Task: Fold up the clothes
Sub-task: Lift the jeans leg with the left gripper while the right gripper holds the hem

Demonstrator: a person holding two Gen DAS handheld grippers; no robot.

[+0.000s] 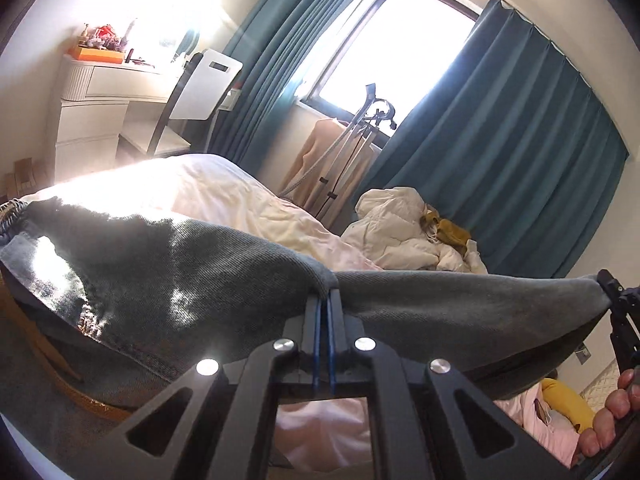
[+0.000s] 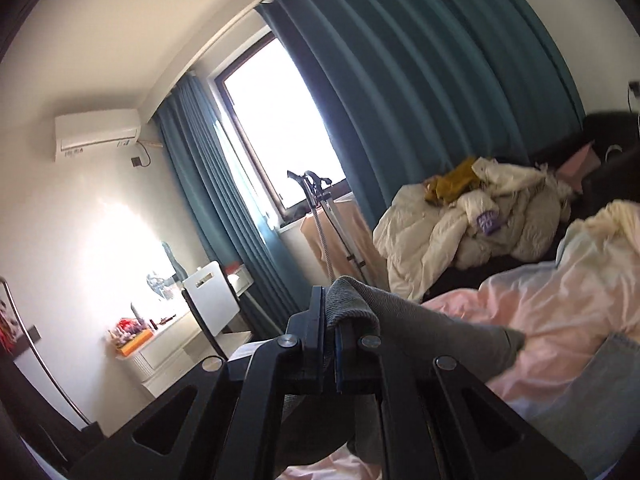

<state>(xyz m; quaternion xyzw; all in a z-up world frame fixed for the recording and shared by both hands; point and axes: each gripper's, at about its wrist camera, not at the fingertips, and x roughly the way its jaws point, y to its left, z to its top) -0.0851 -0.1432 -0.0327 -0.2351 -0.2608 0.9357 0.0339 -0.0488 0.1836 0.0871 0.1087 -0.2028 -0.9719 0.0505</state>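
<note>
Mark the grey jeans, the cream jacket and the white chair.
grey jeans (image 1: 224, 264): left wrist view, denim left of the clamped edge.
cream jacket (image 2: 516, 216): right wrist view, middle of the crumpled pile.
white chair (image 1: 208, 84): left wrist view, backrest panel.

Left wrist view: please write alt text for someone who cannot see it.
The left gripper is shut on the edge of a grey denim garment, stretched across to the right gripper at the frame's right edge. Behind lie a bed with pale pink bedding, a cream puffy jacket, teal curtains and a bright window.
</note>
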